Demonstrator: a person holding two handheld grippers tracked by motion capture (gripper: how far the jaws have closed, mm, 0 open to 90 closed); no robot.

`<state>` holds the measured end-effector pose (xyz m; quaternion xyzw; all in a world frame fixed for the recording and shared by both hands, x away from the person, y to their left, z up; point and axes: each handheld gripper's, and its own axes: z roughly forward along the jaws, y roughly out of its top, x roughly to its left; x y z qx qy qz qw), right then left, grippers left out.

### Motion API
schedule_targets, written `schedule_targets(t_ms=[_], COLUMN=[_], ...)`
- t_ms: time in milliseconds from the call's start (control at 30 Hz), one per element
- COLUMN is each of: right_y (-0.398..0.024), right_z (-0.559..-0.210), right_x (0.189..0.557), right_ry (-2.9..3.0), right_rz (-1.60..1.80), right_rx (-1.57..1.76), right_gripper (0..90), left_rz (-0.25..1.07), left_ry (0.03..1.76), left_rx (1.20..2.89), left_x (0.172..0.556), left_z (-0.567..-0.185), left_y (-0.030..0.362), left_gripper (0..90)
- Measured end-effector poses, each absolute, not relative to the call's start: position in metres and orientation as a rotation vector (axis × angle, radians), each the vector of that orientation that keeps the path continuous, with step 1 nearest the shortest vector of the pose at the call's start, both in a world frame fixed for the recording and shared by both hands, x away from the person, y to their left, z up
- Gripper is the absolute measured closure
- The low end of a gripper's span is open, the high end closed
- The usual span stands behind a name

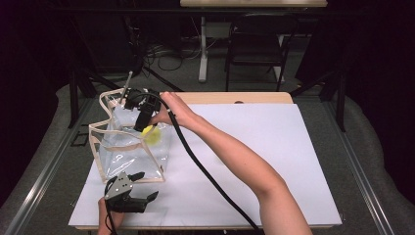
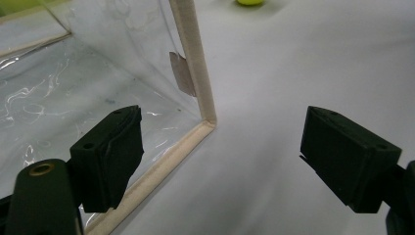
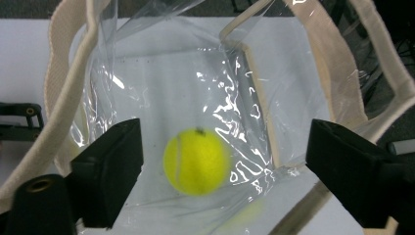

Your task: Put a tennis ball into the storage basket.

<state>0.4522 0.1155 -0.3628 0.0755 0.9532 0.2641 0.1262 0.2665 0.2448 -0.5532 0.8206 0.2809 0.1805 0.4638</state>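
A clear plastic bag [image 1: 128, 147] with beige trim stands open on the left of the white table sheet [image 1: 264, 147]. Over its mouth a hand holds my right gripper [image 1: 146, 122] pointing down, jaws wide open. A yellow tennis ball [image 3: 196, 160] lies blurred inside the bag [image 3: 161, 83] below those jaws, and neither jaw of the right gripper [image 3: 225, 147] touches it. From above, the ball [image 1: 153, 135] sits near the bag's right wall. My left gripper [image 1: 146, 187] is open at the bag's near corner, with the bottom trim [image 2: 195, 134] between its jaws [image 2: 220, 142], untouched.
The bag's two beige handles [image 3: 68, 98] loop around the mouth. A black cable [image 1: 205, 171] runs from the right gripper along the forearm. A small yellow shape [image 2: 250, 2] shows at the top edge of the left gripper view. A chair [image 1: 257, 44] stands beyond the table.
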Motion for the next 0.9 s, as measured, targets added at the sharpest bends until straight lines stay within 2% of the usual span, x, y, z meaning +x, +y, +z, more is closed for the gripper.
schedule_targets(t_ms=[133, 267, 900], right_y=[0.108, 0.097, 0.050], right_z=[-0.356, -0.350, -0.336], right_x=[0.453, 0.453, 0.453], right_ry=[2.767, 2.758, 2.697], right_rz=[0.843, 0.916, 1.034], right_rx=[0.234, 0.260, 0.324], right_gripper=[5.7, 3.2, 0.6], left_rz=[0.444, 0.445, 0.446], left_ry=[0.693, 0.692, 0.693], left_rx=[2.015, 2.016, 2.015], left_x=[0.266, 0.266, 0.266], left_z=[-0.553, -0.553, -0.553], left_y=[0.245, 0.245, 0.245], left_gripper=[15.9, 15.9, 15.9])
